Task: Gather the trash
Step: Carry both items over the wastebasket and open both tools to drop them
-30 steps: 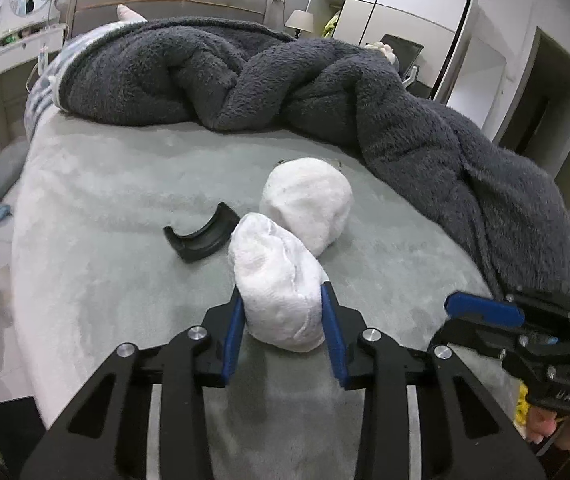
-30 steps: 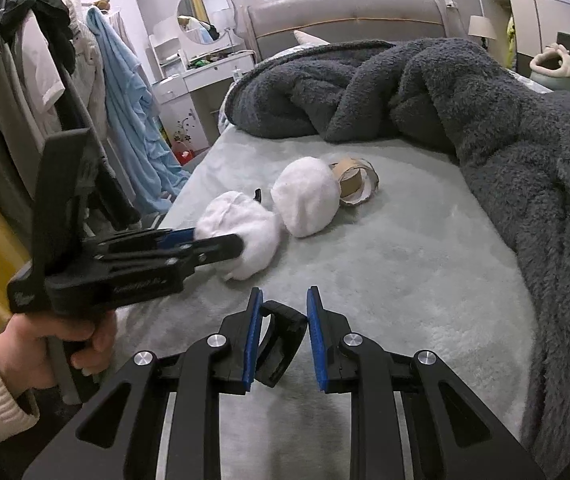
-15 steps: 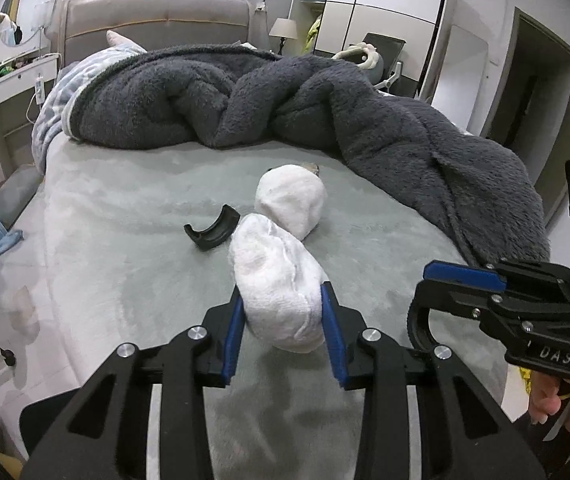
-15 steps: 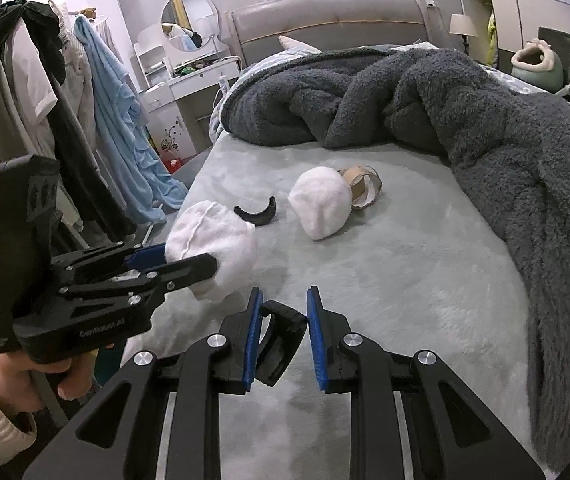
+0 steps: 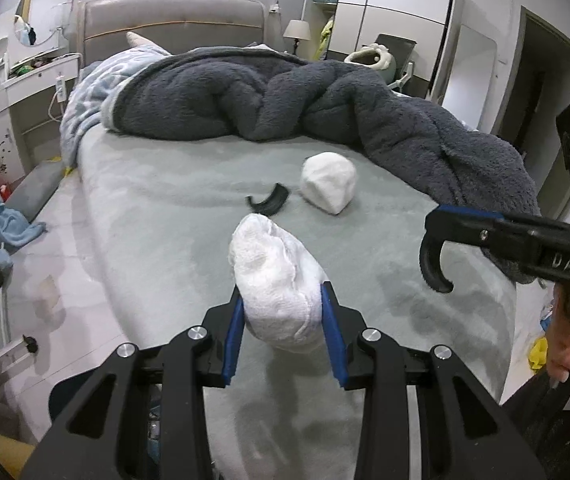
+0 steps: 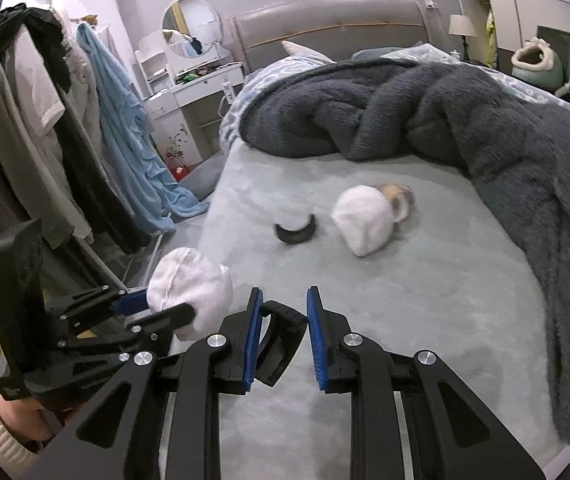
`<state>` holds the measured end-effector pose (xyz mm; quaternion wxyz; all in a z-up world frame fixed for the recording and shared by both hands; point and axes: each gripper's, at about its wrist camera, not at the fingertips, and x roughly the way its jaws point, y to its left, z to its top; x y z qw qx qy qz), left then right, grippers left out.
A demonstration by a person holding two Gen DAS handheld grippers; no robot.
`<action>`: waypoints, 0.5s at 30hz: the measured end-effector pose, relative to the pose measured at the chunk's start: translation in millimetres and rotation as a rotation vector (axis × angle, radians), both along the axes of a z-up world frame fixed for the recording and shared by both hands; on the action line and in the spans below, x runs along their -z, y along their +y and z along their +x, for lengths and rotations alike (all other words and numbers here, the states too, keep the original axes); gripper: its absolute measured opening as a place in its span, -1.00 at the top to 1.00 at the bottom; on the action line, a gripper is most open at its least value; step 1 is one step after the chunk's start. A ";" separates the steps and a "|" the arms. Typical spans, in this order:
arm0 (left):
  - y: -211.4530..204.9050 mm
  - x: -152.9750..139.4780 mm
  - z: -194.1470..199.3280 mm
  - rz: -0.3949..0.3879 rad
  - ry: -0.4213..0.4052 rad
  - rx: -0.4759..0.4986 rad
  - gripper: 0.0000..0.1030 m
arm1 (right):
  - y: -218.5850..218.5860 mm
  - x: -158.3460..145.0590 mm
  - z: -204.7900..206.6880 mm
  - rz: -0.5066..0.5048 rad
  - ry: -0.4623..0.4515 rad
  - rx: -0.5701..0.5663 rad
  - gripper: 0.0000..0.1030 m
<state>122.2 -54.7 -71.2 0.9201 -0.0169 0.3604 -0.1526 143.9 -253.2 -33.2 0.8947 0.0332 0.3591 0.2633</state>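
My left gripper [image 5: 281, 312] is shut on a white crumpled wad [image 5: 275, 280] and holds it above the near edge of the bed; the wad also shows in the right wrist view [image 6: 189, 288]. My right gripper [image 6: 283, 320] is shut on a black curved plastic piece [image 6: 279, 340], which also shows in the left wrist view [image 5: 431, 264]. On the grey bed sheet lie a second white wad [image 5: 329, 186], another black curved piece [image 5: 269, 202] and a brown cardboard tape roll [image 6: 399, 198] behind the wad.
A dark grey fleece blanket [image 5: 285, 96] is piled across the back and right of the bed [image 6: 425, 300]. A clothes rack with hanging garments [image 6: 57, 120] stands left of the bed. A white dresser [image 5: 33, 88] stands by the headboard.
Both grippers have drawn back from the bed with their loads. The items left on the sheet now look farther away.
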 end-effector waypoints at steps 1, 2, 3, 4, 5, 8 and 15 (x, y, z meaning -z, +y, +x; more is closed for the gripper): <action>6.9 -0.2 -1.5 -0.002 0.000 -0.009 0.25 | 5.5 -1.6 -0.4 -0.002 -0.003 -0.009 0.56; 11.1 -0.2 -2.2 -0.002 0.000 -0.015 0.25 | 11.5 -2.7 -0.4 -0.004 -0.005 -0.018 0.57; 16.5 0.4 -2.8 -0.002 0.002 -0.024 0.25 | 17.2 -3.3 -0.1 -0.008 -0.006 -0.025 0.57; 20.5 1.0 -3.0 -0.004 0.004 -0.030 0.25 | 21.3 -3.8 0.1 -0.010 -0.008 -0.030 0.57; 26.5 2.1 -3.0 -0.008 0.009 -0.041 0.25 | 26.6 -4.1 1.7 -0.011 -0.009 -0.038 0.57; 41.6 6.1 -3.2 -0.006 0.025 -0.071 0.25 | 40.7 -5.2 4.1 -0.011 -0.010 -0.055 0.56; 78.2 22.7 -0.8 0.001 0.086 -0.134 0.25 | 80.3 -12.1 6.1 0.003 -0.020 -0.107 0.56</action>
